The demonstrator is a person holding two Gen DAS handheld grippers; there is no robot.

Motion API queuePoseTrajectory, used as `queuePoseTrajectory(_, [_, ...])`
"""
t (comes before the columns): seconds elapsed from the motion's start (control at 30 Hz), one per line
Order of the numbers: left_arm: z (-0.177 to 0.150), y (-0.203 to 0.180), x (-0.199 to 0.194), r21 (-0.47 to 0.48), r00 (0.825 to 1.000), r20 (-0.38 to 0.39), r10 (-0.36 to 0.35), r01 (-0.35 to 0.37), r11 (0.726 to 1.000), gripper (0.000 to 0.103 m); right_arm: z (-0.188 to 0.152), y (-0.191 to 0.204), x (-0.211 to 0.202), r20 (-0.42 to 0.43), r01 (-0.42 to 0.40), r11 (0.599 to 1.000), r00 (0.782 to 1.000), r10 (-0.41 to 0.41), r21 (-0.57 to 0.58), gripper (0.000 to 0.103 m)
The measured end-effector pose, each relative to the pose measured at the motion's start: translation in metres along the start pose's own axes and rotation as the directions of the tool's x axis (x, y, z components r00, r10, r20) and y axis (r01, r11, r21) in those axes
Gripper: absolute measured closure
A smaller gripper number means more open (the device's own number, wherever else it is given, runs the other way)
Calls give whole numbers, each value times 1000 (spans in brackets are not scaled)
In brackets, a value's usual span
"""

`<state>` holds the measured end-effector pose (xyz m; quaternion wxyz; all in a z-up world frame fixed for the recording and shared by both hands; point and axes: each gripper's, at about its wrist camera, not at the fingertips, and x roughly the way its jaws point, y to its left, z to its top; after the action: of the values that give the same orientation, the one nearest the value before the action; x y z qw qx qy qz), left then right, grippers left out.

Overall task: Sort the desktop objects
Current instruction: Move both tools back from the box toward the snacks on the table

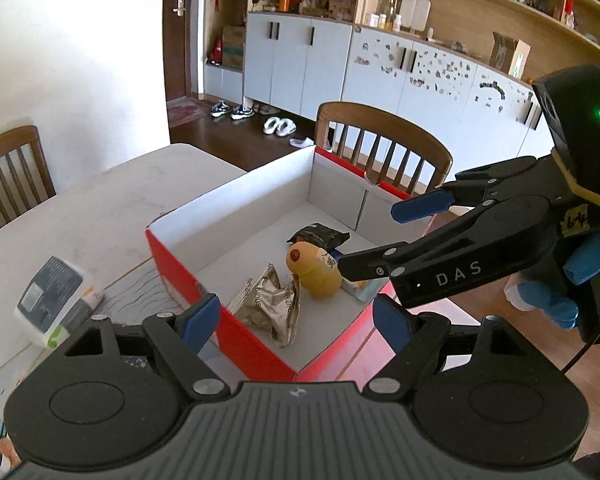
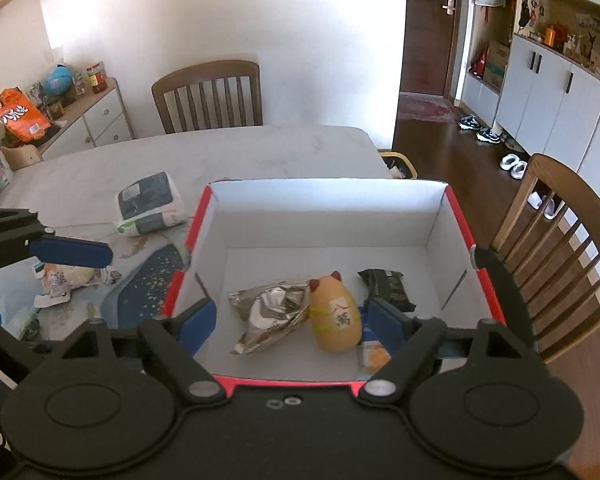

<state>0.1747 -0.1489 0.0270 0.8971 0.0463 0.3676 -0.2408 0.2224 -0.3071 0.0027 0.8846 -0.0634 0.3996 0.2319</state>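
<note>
A red box (image 1: 172,264) (image 2: 456,208) with white inner walls stands on the table. Inside it lie a crumpled silver foil bag (image 1: 272,304) (image 2: 268,312), a yellow toy figure (image 1: 316,272) (image 2: 336,320) with a paper label, a dark packet (image 1: 320,236) (image 2: 386,284) and a small orange-and-white packet (image 2: 374,354). My left gripper (image 1: 296,322) hovers open over the box's near corner, holding nothing. My right gripper (image 2: 292,324) is open above the box's near wall, and the foil bag and toy lie below it untouched. In the left wrist view the right gripper (image 1: 384,236) reaches in from the right.
A tissue pack (image 1: 56,300) (image 2: 150,204), a blue speckled bag (image 2: 148,284) and a crumpled wrapper (image 2: 64,280) lie on the grey table (image 2: 260,148) left of the box. Wooden chairs (image 1: 380,140) (image 2: 208,96) stand at the table's edges. A gloved hand (image 1: 556,280) holds the right gripper.
</note>
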Motion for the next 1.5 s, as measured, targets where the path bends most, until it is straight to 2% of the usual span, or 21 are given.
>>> queuePoseTrajectory(0.23, [-23,17,-29,-39,999,32,33,-32,999,19,-4,18,-10,36,-15,1000,999,15,3,13])
queuePoseTrajectory(0.57, [-61,58,-73,-134,991,52,126,-119,984,14,-14,61,-19,91,-28,1000,995,29,-8,7])
queuePoseTrajectory(0.6, [-64,63,-78,-144,989,55,139,-130,981,11,-15,66,-20,102,-32,999,994,32,-7,7])
queuePoseTrajectory(0.63, [-67,67,-82,-152,987,57,152,-142,978,3,-16,70,-21,109,-35,999,993,35,-5,7])
queuePoseTrajectory(0.67, [-70,72,-86,-160,984,61,170,-158,974,0,-16,77,-21,113,-37,999,993,38,-6,7])
queuePoseTrajectory(1.1, [-109,136,-126,-200,961,67,267,-250,947,0,-10,148,-7,126,-105,993,986,110,-45,7])
queuePoseTrajectory(1.3, [-133,163,-131,-144,964,51,260,-251,957,0,-3,175,6,119,-129,990,984,136,-64,7])
queuePoseTrajectory(1.5, [-153,188,-123,-138,968,8,252,-249,959,0,1,198,20,105,-143,986,983,152,-82,8])
